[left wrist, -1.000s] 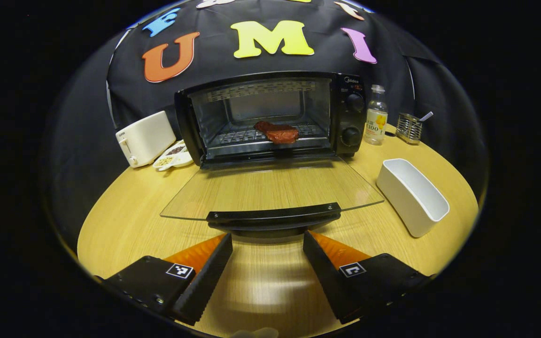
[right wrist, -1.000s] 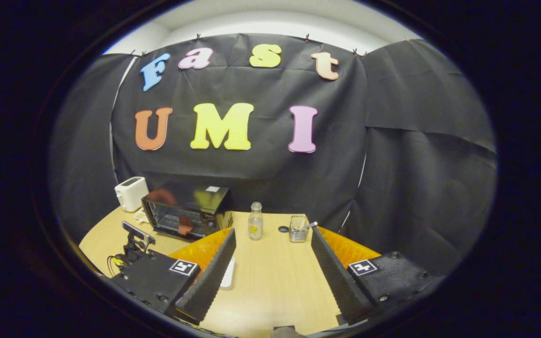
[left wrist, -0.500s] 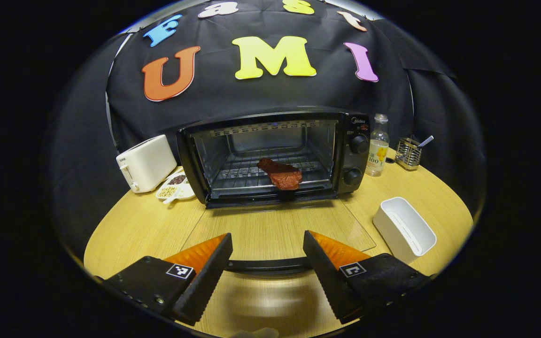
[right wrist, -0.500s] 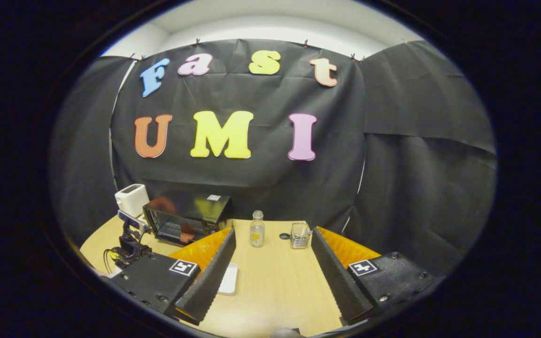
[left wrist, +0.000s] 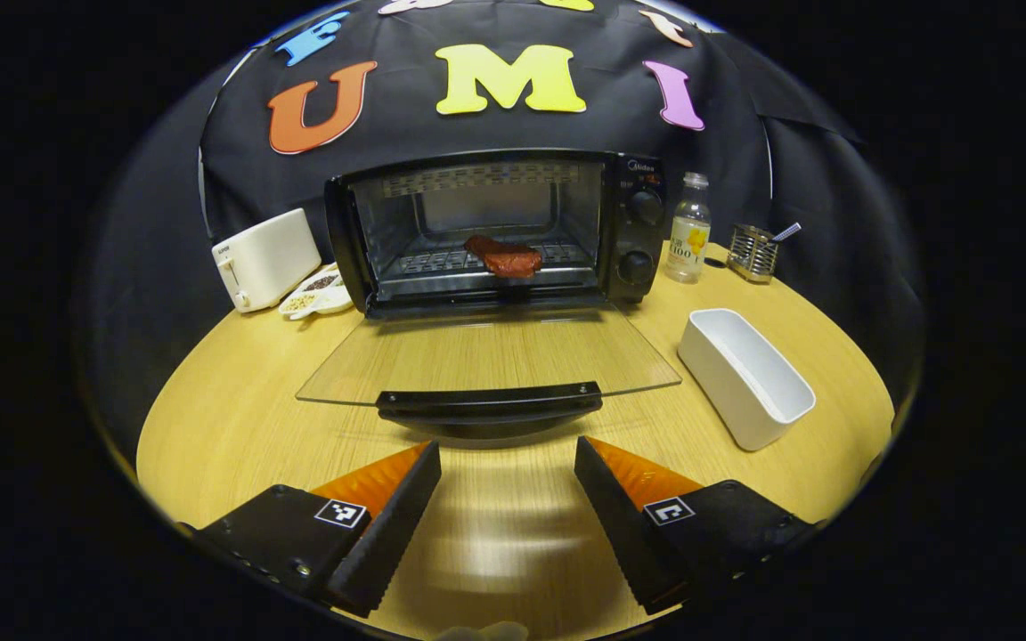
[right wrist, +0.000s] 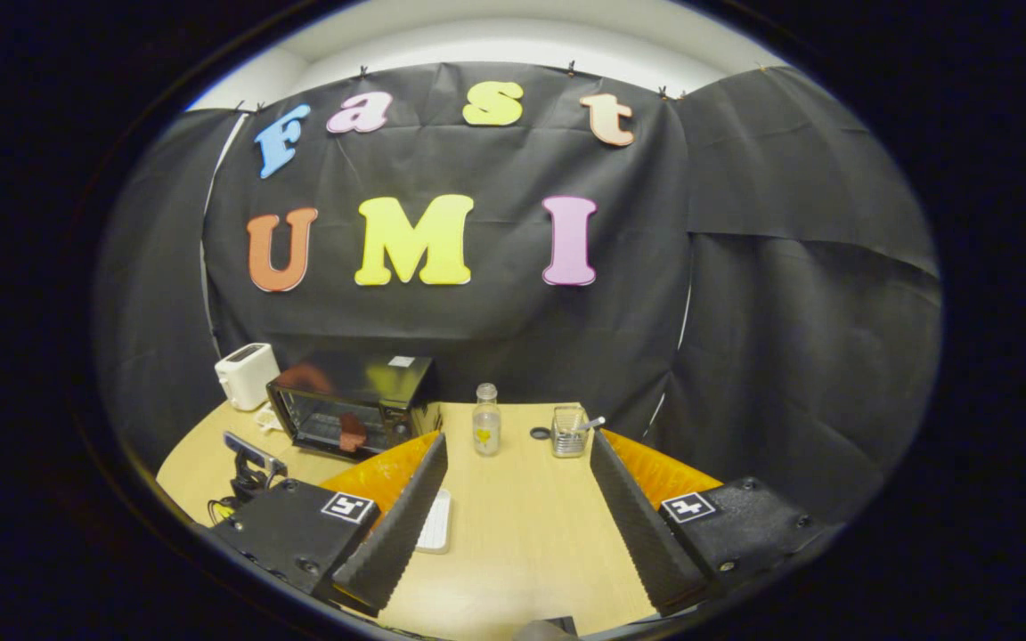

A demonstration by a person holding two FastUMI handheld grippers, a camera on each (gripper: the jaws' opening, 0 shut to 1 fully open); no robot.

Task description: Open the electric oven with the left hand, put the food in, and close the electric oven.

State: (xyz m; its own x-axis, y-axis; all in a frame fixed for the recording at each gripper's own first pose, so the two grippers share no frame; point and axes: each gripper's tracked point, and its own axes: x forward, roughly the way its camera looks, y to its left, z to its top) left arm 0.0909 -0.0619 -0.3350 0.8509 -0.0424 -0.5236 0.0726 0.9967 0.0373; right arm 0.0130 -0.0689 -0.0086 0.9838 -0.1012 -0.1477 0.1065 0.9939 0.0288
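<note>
The food, a reddish-brown piece, lies on the rack inside the electric oven, whose glass door hangs open and flat above the wooden table. The left gripper hovers just before the door's black handle, fingers spread wide and empty. The right gripper is held higher and well apart, likewise wide and empty, facing a bottle and a wire holder.

The right gripper hides most of the white container.
</note>
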